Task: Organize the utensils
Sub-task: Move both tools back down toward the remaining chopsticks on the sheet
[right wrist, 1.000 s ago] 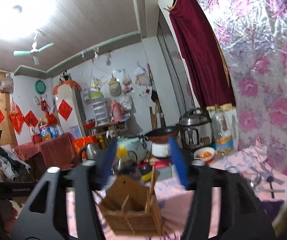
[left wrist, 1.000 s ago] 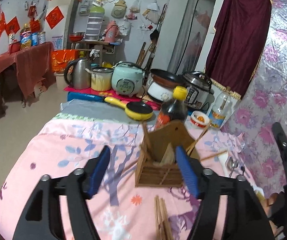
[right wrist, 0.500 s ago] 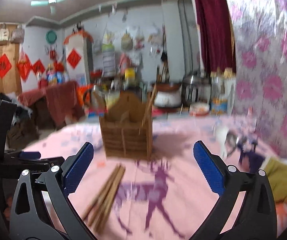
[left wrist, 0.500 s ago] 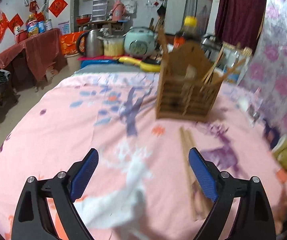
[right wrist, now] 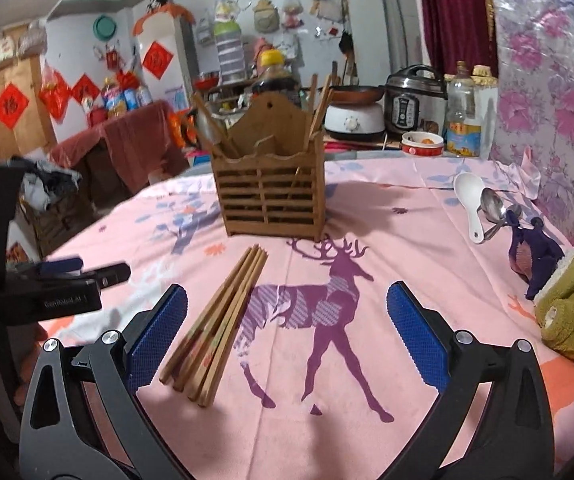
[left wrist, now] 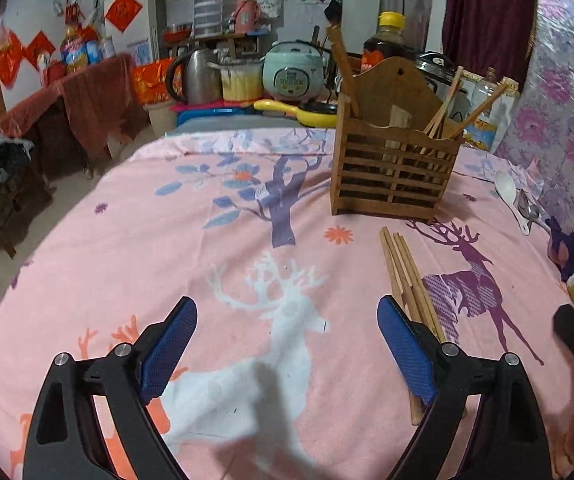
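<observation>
Chopsticks lie before holder; spoons, seemingly three, aside

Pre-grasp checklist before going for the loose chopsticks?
1. Right hand-held gripper open, nothing between the pads: ok.
2. Left hand-held gripper open, empty: ok.
3. Bundle of loose wooden chopsticks lying flat on the pink deer-print cloth, unobstructed: ok.
4. Slatted wooden utensil holder upright, room left inside: ok.
5. Chopsticks centred between right jaws: not ok, they lie near its left pad.
</observation>
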The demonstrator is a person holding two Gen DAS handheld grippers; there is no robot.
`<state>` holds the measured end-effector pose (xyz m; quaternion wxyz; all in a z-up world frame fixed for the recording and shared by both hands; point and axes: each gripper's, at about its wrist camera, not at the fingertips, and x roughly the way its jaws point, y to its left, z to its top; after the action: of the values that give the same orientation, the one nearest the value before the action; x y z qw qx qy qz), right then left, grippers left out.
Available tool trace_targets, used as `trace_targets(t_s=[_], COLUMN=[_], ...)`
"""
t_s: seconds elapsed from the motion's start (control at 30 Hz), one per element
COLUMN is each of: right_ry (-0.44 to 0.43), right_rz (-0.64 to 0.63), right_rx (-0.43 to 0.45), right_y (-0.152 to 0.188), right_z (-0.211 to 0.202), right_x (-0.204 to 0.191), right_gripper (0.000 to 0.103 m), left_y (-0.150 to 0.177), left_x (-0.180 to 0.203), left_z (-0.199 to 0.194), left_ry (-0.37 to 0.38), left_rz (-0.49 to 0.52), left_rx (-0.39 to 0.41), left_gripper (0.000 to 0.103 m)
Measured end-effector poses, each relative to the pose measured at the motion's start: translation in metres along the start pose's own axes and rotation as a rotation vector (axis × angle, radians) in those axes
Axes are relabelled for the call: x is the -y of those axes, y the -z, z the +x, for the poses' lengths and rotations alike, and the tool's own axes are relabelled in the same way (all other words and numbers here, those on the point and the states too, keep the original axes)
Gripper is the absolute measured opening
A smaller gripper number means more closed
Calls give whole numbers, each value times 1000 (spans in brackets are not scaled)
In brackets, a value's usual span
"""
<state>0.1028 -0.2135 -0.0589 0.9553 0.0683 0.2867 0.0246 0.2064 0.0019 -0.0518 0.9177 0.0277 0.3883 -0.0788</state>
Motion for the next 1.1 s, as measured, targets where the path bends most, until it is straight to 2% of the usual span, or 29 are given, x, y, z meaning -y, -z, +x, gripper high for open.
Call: trace_targets(t_s=[0.33, 0.63, 0.77, 0.93, 1.1], right_ry=[-3, 20, 101, 140, 134], right_rz=[-36, -54, -68, 11, 113], right_rx=[-52, -85, -69, -64, -97], right_y=[4, 5, 2, -4, -6], right_z=[7, 12, 13, 13, 17], right_x=[-10, -12, -7, 14, 35], right_gripper=[97, 97, 97, 97, 97], left_y=[0, -1, 0, 6, 16], left_x=[8, 5, 5, 13, 31], left_z=[-4, 2, 12, 18, 25], left_ry=[-26, -13, 10, 39, 75], left_rz=[44, 30, 36, 77, 162], left_rx=[19, -17, -75, -114, -152], left_gripper=[94, 94, 94, 94, 94])
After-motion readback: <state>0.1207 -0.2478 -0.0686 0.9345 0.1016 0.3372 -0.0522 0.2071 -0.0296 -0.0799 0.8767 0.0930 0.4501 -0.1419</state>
